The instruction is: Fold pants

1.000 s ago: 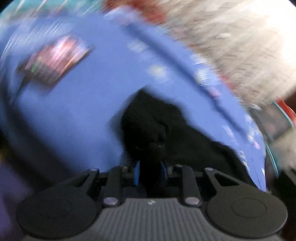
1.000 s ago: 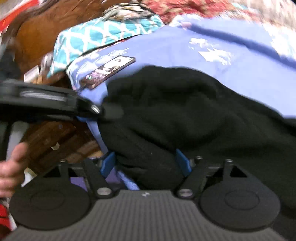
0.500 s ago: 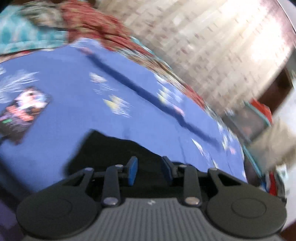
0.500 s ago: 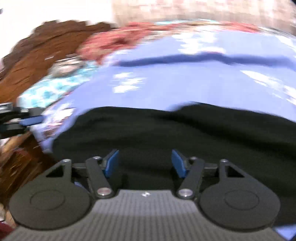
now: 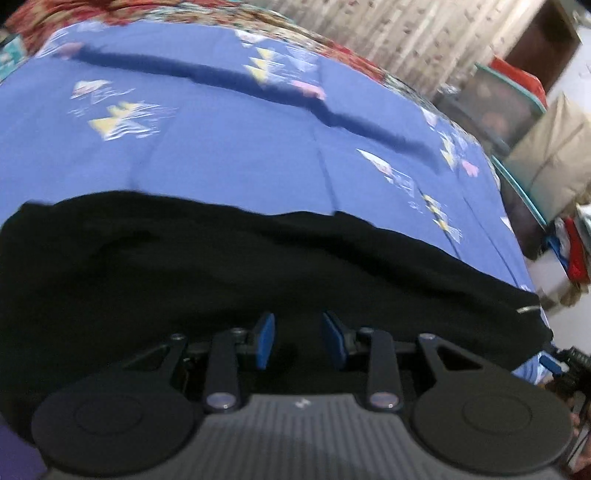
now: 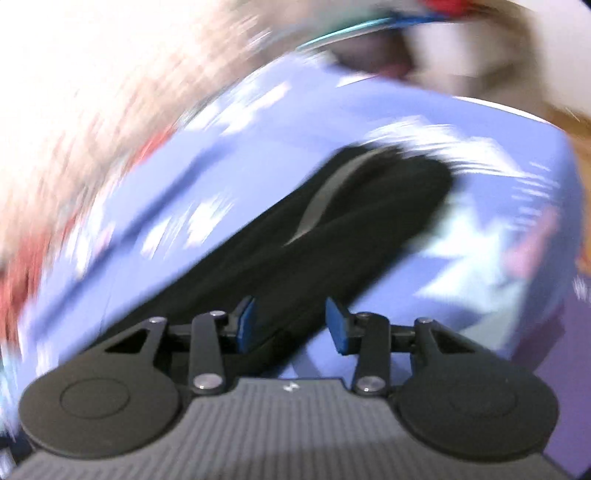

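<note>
The black pants (image 5: 229,266) lie stretched across the near part of a blue patterned bedsheet (image 5: 229,155). My left gripper (image 5: 297,341) is open just above the pants, with nothing between its blue pads. In the blurred right wrist view the pants (image 6: 332,236) run as a long dark band away to the upper right, with a grey stripe. My right gripper (image 6: 291,326) is open over the near end of that band, pads apart, holding nothing.
A red patterned blanket (image 5: 258,14) lines the far edge of the bed. A curtain (image 5: 406,33) hangs behind it. Storage boxes (image 5: 498,99) and a beige bag (image 5: 546,155) stand at the right beyond the bed's edge.
My left gripper was shut on the pants a second ago and has let go. The pants now lie spread out. The right gripper has swung fast to the right, staying open.
</note>
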